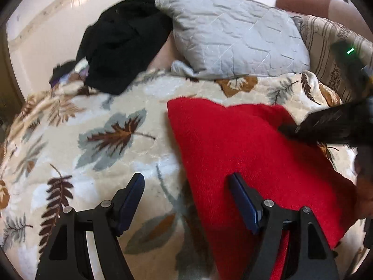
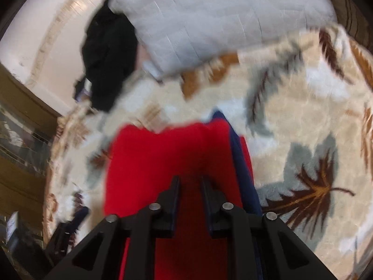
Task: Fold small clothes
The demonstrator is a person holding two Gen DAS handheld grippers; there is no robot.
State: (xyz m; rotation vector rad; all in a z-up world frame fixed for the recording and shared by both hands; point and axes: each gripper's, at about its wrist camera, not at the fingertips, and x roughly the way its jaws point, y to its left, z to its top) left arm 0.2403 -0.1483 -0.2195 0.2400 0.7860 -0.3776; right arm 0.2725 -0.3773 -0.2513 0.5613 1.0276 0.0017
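Note:
A red knitted garment (image 1: 244,154) lies on the leaf-patterned blanket (image 1: 105,140). My left gripper (image 1: 186,182) is open and empty, its right finger (image 1: 242,198) over the garment's left part, its left finger (image 1: 132,193) over the blanket. In the right wrist view the red garment (image 2: 167,154) lies under and between the fingers of my right gripper (image 2: 190,184). Its jaws stand close together around a strip of the red fabric. A dark blue edge (image 2: 240,158) shows along the garment's right side. The right gripper (image 1: 303,128) also shows in the left wrist view, on the garment's far right corner.
A grey quilted pillow (image 1: 233,35) lies at the head of the bed, with a black garment (image 1: 121,46) heaped to its left and a striped pillow (image 1: 326,46) to its right. A white wall (image 1: 46,23) stands behind. Wooden furniture (image 2: 21,121) stands left of the bed.

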